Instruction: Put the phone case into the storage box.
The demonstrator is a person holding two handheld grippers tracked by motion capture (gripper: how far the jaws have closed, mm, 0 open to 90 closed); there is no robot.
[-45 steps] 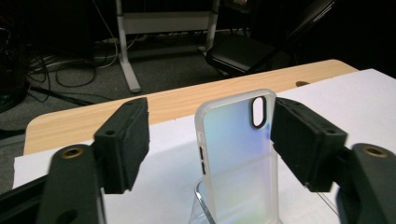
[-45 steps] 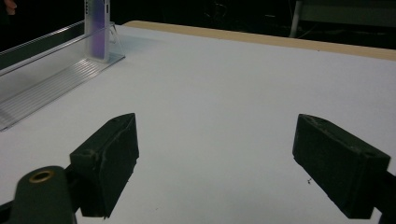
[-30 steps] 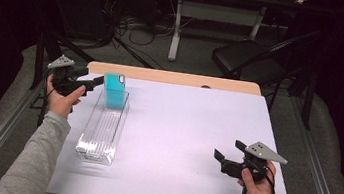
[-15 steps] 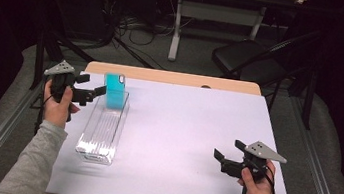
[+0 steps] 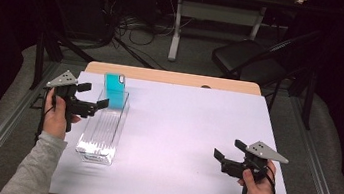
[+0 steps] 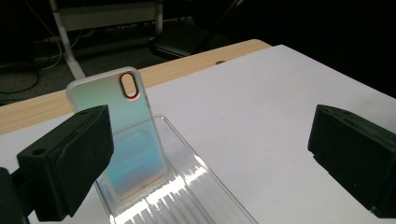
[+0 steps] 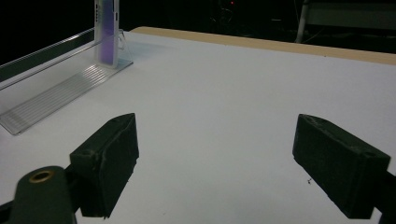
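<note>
In the high view, the phone case is seen standing upright at the far end of the clear rack. The left gripper is held just beside it, its jaws having just been opening (nothing between them). In the left gripper view, the case is seen beyond spread jaws. In the right gripper view, the right gripper is held spread over the white table.

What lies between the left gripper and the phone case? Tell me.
Nothing but air and the clear ridged rack's near wall. In the high view the left gripper, jaws just opened, stands apart from the teal phone case upright in the rack.
</note>
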